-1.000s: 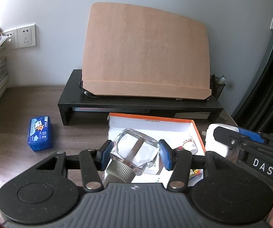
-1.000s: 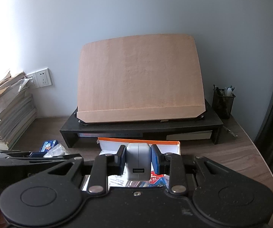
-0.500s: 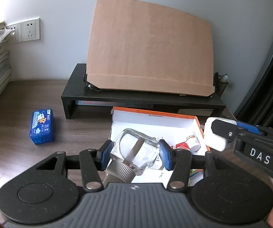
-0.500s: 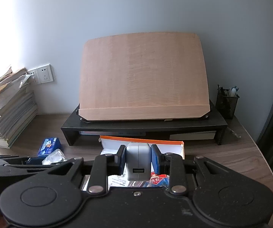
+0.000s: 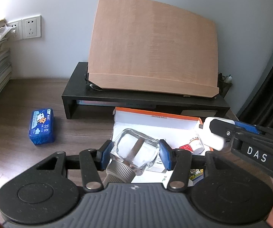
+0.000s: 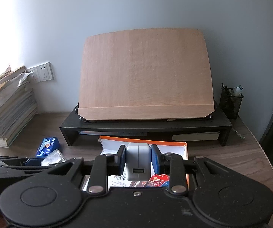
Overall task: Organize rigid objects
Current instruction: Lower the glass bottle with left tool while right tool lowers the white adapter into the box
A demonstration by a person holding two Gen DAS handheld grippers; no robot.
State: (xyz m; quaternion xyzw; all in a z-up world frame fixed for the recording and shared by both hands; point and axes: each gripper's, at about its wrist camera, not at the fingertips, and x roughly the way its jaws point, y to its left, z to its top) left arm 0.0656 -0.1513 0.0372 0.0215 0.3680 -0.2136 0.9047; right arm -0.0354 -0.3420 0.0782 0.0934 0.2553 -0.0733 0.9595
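My left gripper (image 5: 135, 156) is shut on a clear glass bottle (image 5: 136, 153) with a ribbed metal cap, held above the left part of an open white box with an orange rim (image 5: 156, 114). My right gripper (image 6: 138, 160) is shut on a white USB charger block (image 6: 138, 163), also over that box (image 6: 144, 139). In the left wrist view the charger (image 5: 212, 134) and the right gripper's arm come in from the right. A small white pill bottle (image 5: 195, 142) and a red packet (image 5: 185, 147) lie inside the box.
A blue tissue pack (image 5: 41, 129) lies on the wooden desk to the left. Behind the box a black riser (image 5: 136, 98) carries a tilted wooden board (image 5: 153, 47). Stacked books (image 6: 7, 114) fill the left side; a mesh pen holder (image 6: 230, 102) stands at the right.
The left wrist view has shifted a little: board, box and tissue pack slid right in the frame. Both grips are unchanged.
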